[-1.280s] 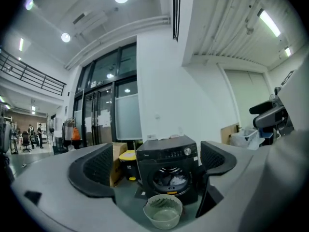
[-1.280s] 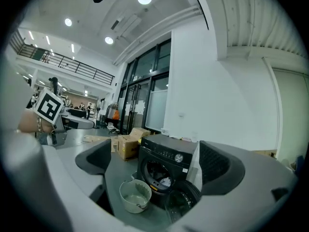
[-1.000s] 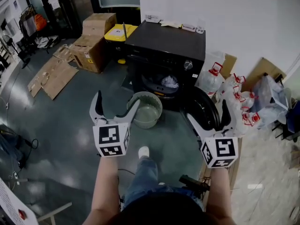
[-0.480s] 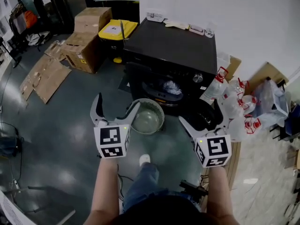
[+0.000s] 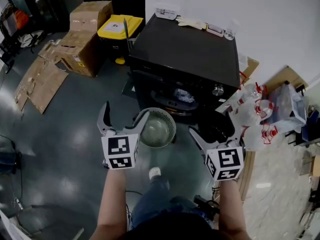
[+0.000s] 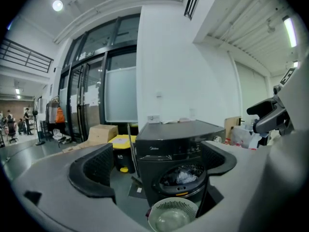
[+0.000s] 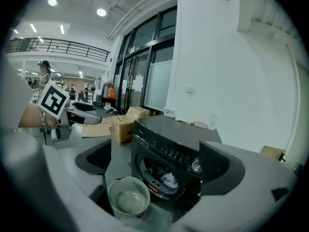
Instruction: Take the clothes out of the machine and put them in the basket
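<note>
Fronting the open machine [image 5: 185, 49] sits the basket [image 5: 169, 120], cardboard boxes [image 5: 80, 49] nearby.

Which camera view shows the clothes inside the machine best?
The left gripper view: it faces the machine head-on, so the pale clothes sit plainly in its opening. The right gripper view shows them at an angle; the head view, looking down, catches only a small pale patch.

Glossy black machine [image 5: 187, 54]; slotted plastic basket [image 5: 156, 128].
</note>
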`<state>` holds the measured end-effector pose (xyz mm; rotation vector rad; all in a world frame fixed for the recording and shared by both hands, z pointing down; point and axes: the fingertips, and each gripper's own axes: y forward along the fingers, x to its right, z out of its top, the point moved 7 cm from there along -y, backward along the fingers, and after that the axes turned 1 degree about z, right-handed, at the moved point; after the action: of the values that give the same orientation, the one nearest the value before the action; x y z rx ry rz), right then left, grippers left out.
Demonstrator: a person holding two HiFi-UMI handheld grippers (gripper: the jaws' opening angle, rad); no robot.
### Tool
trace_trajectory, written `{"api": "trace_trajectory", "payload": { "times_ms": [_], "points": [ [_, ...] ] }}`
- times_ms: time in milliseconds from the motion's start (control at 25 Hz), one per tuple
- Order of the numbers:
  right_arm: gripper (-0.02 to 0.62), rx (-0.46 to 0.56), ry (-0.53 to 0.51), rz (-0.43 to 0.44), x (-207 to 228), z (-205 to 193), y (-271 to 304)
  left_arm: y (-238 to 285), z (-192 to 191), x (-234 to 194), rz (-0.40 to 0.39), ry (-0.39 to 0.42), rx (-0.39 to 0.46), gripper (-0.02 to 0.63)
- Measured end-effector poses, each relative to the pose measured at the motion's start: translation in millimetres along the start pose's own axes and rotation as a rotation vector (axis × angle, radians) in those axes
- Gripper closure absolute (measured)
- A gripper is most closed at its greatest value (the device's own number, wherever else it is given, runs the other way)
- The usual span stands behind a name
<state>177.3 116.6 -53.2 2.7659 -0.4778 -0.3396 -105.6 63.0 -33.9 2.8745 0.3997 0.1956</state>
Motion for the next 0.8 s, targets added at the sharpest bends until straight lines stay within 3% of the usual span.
{"api": "trace_trajectory", "payload": {
  "times_ms": [280, 560, 800],
  "points": [
    [0.030, -0.086, 0.152, 0.031, -4, -30, 37, 32, -35, 8, -0.030, -0.009, -0.087, 0.040],
    [0.031, -0.160, 0.153, 0.099, 4, -65, 59, 47, -70, 32, -0.058, -0.002, -0.153, 0.040],
    [0.034, -0.208, 0.145, 0.140, 13, -90, 89, 67, -88, 40, -0.030, -0.015, -0.202, 0.040]
  ]
}}
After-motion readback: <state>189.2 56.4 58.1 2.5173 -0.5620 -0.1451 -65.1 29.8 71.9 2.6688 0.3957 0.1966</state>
